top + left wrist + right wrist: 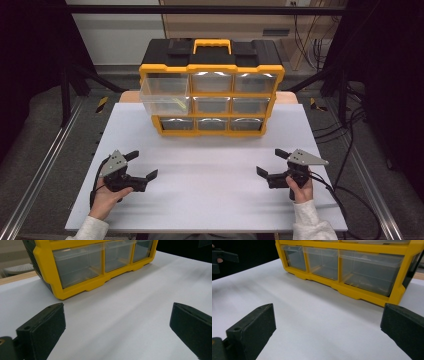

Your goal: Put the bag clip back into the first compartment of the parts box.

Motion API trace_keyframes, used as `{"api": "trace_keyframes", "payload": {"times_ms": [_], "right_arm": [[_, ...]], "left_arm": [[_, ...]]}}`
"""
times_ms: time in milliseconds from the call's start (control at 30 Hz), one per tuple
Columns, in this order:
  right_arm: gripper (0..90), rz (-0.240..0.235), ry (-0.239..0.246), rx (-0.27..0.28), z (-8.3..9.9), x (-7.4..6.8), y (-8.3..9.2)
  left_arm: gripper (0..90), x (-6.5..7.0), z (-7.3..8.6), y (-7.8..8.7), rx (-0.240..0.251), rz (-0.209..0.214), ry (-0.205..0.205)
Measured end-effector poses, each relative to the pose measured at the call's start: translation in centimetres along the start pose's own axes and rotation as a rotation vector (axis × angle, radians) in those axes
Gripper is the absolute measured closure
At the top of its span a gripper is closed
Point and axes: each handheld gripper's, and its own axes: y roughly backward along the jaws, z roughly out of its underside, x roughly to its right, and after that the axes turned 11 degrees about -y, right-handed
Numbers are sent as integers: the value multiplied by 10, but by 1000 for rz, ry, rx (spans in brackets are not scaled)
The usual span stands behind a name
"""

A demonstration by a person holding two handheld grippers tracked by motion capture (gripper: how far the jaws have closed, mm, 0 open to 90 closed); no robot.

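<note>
Two white sleeves [92, 229] are seen at the near edge of the table [210, 200], each hand wrapped around a gripper. Left gripper [142, 165] is held over the near left part of the white top, jaws spread wide, nothing between them; bare table is seen between its black pads [47, 325] in the left gripper view. Right gripper [272, 162] is held over the near right part, jaws likewise wide apart and empty. Grey three-cornered plates are carried on top of both. Cables [350, 200] are trailed off the right edge toward the floor.

Mid-table is left bare. At the far edge, centred, a yellow and black drawer organizer [212, 87] is stood upright, with a yellow handle [212, 45] on its black lid. Three rows of three clear drawers are counted. Top left drawer [165, 95] is pulled out toward the near side; a small yellowish item [176, 102] is glimpsed inside, too small to identify. Other drawers are seated flush.
</note>
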Motion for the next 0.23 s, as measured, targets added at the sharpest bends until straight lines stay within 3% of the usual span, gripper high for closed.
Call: {"api": "trace_keyframes", "payload": {"times_ms": [233], "right_arm": [[3, 14, 0, -8, 6, 7, 1]], "left_arm": [[2, 0, 1, -1, -6, -1, -1]]}}
